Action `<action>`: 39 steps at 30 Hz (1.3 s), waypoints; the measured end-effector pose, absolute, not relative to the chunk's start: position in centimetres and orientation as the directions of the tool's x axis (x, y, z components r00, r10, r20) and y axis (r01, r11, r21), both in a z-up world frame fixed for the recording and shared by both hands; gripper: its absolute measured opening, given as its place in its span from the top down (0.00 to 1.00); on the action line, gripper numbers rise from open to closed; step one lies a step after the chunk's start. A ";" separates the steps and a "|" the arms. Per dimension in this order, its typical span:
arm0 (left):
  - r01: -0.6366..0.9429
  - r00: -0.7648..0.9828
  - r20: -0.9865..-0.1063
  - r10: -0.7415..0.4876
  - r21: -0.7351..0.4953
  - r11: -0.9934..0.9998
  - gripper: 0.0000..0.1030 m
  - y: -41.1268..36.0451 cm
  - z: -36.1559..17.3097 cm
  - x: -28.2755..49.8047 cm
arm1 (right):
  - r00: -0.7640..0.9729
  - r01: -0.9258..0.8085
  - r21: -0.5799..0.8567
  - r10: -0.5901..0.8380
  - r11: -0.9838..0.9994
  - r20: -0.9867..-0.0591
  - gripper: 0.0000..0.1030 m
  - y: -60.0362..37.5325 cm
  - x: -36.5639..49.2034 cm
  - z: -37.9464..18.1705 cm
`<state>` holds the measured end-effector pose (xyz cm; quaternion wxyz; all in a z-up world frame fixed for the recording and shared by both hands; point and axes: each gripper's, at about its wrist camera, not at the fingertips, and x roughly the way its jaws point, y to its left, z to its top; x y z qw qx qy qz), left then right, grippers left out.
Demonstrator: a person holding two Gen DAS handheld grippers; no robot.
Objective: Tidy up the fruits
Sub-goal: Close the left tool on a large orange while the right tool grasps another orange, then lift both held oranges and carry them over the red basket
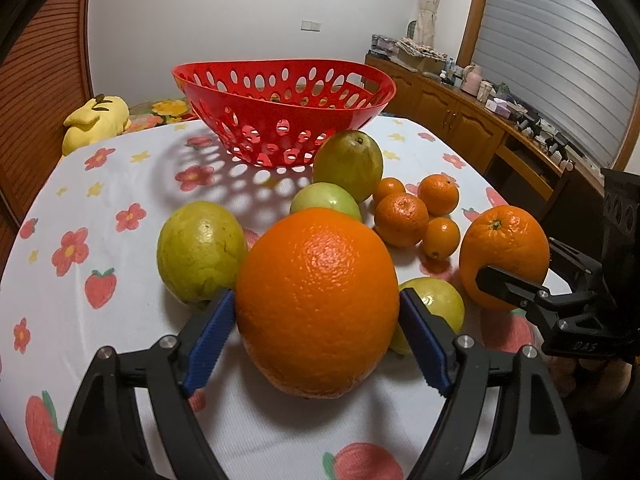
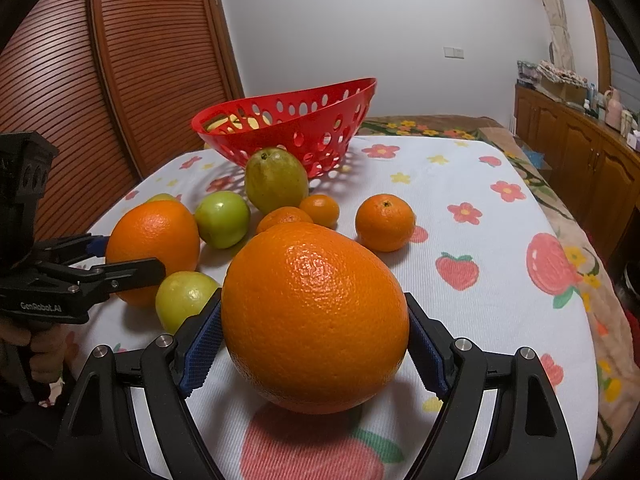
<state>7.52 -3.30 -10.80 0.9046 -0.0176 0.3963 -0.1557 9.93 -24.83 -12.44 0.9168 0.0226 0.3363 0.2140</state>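
My left tongs pinch a big round orange resting on the flower-print table. My right tongs pinch a second large orange beside it. The red perforated plastic basket stands behind the green guavas and small tangerines.

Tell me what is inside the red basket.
Through the red basket rim, the right wrist view shows something pale yellow low at its left end, too blurred to name. From the left wrist view the visible inner wall looks bare. The basket floor is hidden by the near wall.
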 end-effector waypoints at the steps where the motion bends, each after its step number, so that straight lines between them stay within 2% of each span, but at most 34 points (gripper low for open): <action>1: 0.271 0.638 -0.710 -0.297 -0.154 0.950 0.21 -3.3 -10.8 7.5 | 0.682 -0.377 0.185 0.407 0.907 -0.607 0.18 -24.8 9.9 -12.5; 23: 0.270 0.696 -0.640 -0.327 -0.189 0.944 0.24 -1.9 -8.0 6.1 | 0.684 -0.393 0.158 0.402 0.906 -0.608 0.18 -24.6 10.2 -12.1; 39: 0.260 0.771 -0.557 -0.309 -0.168 0.951 0.24 -0.1 -2.9 6.6 | 0.721 -0.438 0.123 0.430 0.890 -0.544 0.18 -24.8 11.5 -7.4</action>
